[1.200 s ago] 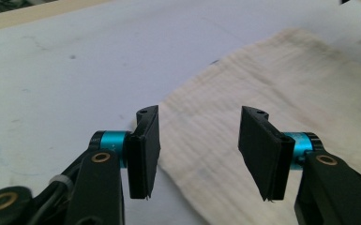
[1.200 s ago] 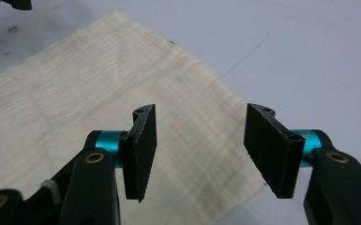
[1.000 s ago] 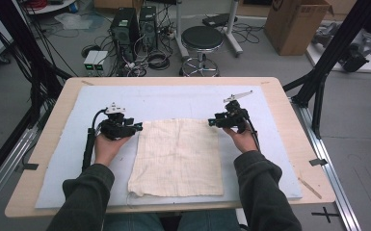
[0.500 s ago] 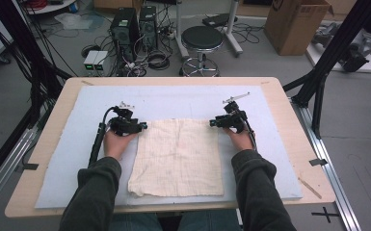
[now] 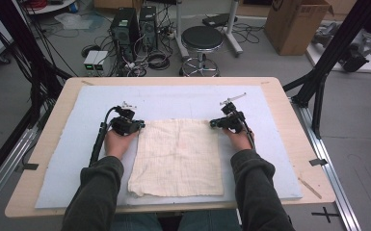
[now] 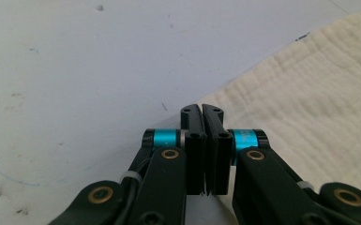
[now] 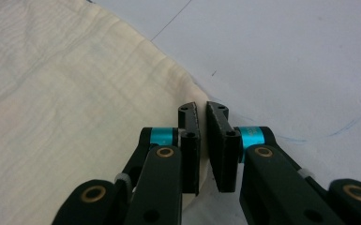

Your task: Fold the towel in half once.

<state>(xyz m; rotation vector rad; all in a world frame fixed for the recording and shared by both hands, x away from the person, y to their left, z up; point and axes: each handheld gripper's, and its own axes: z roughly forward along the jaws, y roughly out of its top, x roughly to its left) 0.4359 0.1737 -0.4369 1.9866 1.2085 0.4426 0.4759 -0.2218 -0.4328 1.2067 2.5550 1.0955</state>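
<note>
1. The left gripper [image 5: 134, 126] sits at the far left corner of the cream cloth [image 5: 178, 156], on the pale blue mat [image 5: 67, 163]. Its jaws have just been closing; in the left gripper view [image 6: 201, 115] they stand pressed together, with the cloth's edge running right at the tips. Whether fabric is pinched between the pads cannot be told.
2. The cloth lies flat on the mat, spread between the two grippers and reaching back toward the person's sleeves [image 5: 96, 192].
3. The right gripper [image 5: 217, 123] sits at the cloth's far right corner. Its jaws have also just been closing; in the right gripper view [image 7: 202, 115] a narrow slit remains between them, and the cloth's [image 7: 75, 93] edge appears to enter that slit, clamped.
</note>
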